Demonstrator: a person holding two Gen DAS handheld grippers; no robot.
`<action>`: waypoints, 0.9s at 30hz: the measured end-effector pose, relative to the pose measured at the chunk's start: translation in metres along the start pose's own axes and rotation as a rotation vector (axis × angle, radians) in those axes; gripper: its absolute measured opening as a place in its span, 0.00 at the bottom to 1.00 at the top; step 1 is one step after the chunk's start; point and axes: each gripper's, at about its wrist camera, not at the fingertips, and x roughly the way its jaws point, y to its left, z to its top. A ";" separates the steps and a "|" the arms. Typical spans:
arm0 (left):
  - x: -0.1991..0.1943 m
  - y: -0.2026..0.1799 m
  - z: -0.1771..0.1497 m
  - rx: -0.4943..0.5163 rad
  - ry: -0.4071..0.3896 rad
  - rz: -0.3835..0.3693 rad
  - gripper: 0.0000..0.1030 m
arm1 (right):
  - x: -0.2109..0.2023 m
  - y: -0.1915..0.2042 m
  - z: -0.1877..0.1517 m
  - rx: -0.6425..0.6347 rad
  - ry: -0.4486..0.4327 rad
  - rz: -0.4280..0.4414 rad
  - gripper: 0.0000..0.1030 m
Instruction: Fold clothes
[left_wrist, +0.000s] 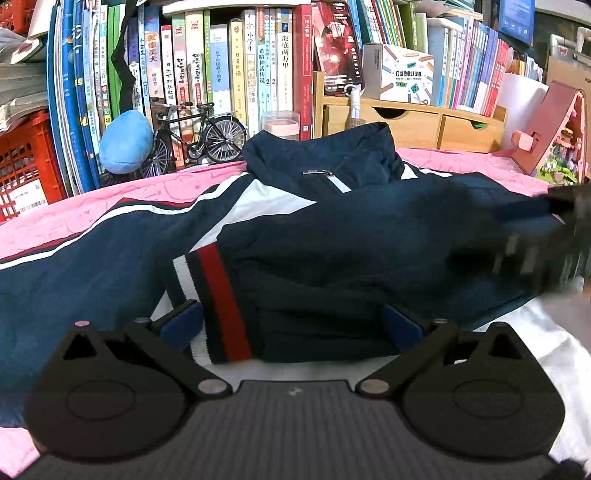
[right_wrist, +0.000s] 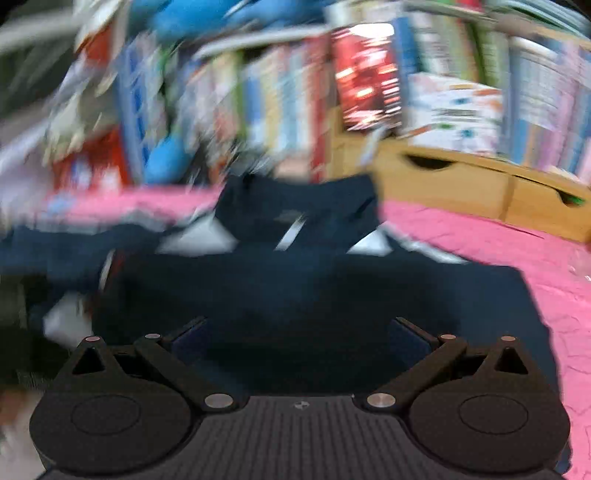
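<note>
The pink-covered tabletop lies bare to the right of the jacket, giving open passage there. More pink surface shows free at the far left, beyond the spread sleeve. The back edge is crowded: a blue plush and a model bicycle stand just behind the jacket's left shoulder, a clear jar right behind the collar, wooden drawers and a pink toy house to the right. Upright books wall off everything behind. The right tool hovers blurred over the jacket's right side.
</note>
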 end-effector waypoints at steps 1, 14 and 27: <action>0.000 -0.001 0.000 0.004 0.002 0.003 1.00 | 0.003 0.004 -0.006 -0.040 0.018 -0.028 1.00; 0.001 -0.003 0.002 0.029 0.013 0.025 1.00 | -0.055 -0.163 -0.082 0.294 0.014 -0.292 1.00; -0.077 0.019 -0.008 -0.092 -0.046 -0.060 1.00 | -0.077 -0.104 -0.040 0.175 -0.065 -0.320 1.00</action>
